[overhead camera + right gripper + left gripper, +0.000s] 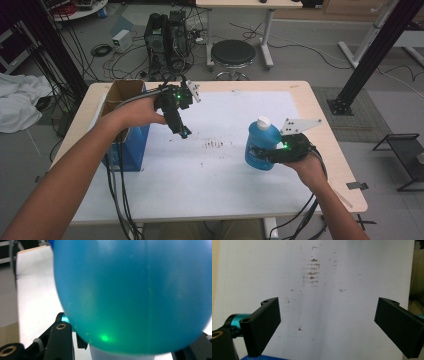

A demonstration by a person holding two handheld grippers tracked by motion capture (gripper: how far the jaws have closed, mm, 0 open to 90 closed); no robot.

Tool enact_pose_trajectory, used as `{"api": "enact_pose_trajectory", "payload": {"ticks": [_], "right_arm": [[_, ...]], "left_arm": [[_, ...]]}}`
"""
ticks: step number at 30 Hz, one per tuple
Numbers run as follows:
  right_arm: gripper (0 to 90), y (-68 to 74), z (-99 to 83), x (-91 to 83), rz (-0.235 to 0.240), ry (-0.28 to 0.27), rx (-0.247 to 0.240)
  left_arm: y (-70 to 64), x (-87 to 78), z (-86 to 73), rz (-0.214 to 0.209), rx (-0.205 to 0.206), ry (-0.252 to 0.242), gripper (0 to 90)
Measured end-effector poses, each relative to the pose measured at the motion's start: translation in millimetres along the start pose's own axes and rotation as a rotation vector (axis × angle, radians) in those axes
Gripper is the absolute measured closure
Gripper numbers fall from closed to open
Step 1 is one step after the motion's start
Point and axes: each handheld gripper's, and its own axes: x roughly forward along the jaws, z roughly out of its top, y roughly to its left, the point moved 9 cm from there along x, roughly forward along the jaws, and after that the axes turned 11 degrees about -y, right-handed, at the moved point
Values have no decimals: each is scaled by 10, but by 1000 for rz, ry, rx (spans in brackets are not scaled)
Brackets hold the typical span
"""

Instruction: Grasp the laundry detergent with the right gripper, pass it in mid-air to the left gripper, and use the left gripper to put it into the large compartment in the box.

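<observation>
Above table, right tongs (272, 150) gripping bottle (260, 142)

lab | floor cables (125, 57) | computer tower (167, 35) | black frame struts (380, 47)

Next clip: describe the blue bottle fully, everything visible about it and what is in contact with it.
The blue bottle is translucent blue plastic with a rounded body and a white cap on a short neck. It stands roughly upright, leaning slightly, at the right side of the white sheet covering the table. The right gripper grips its lower body from the right. Whether its base rests on the sheet or is lifted cannot be told. In the right gripper view its blue wall looms close, with a green light reflected on it.
</observation>
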Motion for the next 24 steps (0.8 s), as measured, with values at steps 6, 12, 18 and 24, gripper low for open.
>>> {"api": "enact_pose_trajectory", "payload": {"ticks": [6, 12, 18, 24], "right_arm": [[437, 33, 142, -63, 81, 12, -27], [437, 44, 205, -49, 160, 22, -43], [438, 83, 228, 4, 247, 56, -68], [438, 230, 217, 16, 313, 88, -58]], "left_arm": [[-68, -89, 56, -2, 5, -1, 67], [-152, -94, 115, -7, -1, -1, 67], [-251, -109, 209, -12, -8, -9, 67], [-408, -72, 287, -47, 6, 4, 67]]}}
